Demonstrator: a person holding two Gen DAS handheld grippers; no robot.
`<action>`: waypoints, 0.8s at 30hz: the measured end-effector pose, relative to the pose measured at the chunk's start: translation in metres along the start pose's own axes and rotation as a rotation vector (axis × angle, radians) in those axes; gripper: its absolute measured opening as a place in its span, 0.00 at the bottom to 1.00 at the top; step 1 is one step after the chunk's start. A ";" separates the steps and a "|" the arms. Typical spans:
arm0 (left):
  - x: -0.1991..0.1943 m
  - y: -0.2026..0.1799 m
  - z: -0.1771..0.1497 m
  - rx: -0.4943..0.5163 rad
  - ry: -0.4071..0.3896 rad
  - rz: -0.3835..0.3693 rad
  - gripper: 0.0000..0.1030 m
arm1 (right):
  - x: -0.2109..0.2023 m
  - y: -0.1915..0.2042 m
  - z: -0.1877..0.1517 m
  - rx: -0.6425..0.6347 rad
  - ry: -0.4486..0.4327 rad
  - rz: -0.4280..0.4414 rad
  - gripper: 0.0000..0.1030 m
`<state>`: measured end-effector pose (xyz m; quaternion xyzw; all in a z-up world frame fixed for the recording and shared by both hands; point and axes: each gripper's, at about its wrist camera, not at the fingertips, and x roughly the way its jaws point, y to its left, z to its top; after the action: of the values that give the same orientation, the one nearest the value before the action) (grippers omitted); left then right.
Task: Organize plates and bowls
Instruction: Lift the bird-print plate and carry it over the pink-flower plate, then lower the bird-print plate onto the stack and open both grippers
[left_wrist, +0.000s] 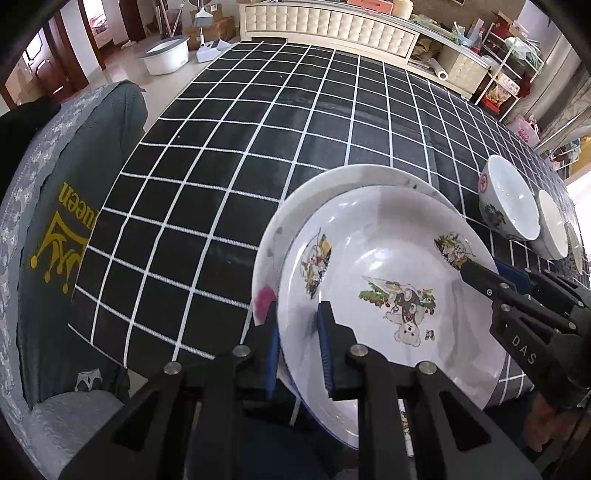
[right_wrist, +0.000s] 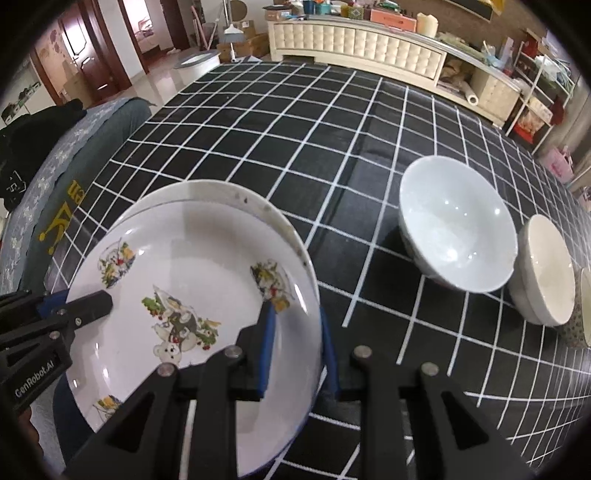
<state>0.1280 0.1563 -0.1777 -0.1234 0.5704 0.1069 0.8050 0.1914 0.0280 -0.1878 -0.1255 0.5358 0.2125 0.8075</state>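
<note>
- While both grippers pinch one rim, the cartoon plate (left_wrist: 373, 258) sits over a plain white plate (left_wrist: 295, 206) at the near edge of the checked tablecloth (left_wrist: 258, 147); landmark for all entries: the cartoon plate
- Left gripper (left_wrist: 297, 350): blue pads either side of the cartoon plate's left rim, pressed onto it; whether the plate beneath is also caught, I cannot tell
- Cartoon plate, contents: nothing but its printed figures; the near part overhangs the table edge
- Plain white plate, under and just beyond the cartoon plate: small dark specks on its far rim; otherwise hidden
- Right gripper (right_wrist: 295, 350): pads closed on the cartoon plate's right rim
- Risk, judged: thin rim grips on a glazed plate may slip if the two grippers move unevenly; a tilt could slide it off the lower plate and over the edge
- Larger white bowl (right_wrist: 458, 225), right of the cartoon plate, apart: empty
- Cream bowl (right_wrist: 546, 269), further right, just beside the first: empty
- Risk, judged: a rightward swing could knock the bowls
</note>
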 end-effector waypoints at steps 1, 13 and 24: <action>0.002 0.001 0.002 -0.004 0.001 -0.001 0.17 | 0.001 0.001 0.001 -0.002 -0.002 -0.005 0.28; 0.008 0.005 0.007 -0.044 -0.014 -0.017 0.17 | 0.006 0.005 0.006 -0.049 -0.027 -0.041 0.28; -0.033 -0.003 0.001 0.006 -0.126 0.080 0.37 | -0.011 -0.007 -0.005 0.002 -0.028 0.043 0.38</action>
<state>0.1194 0.1525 -0.1460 -0.0913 0.5233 0.1449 0.8348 0.1869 0.0175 -0.1797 -0.1103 0.5274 0.2311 0.8101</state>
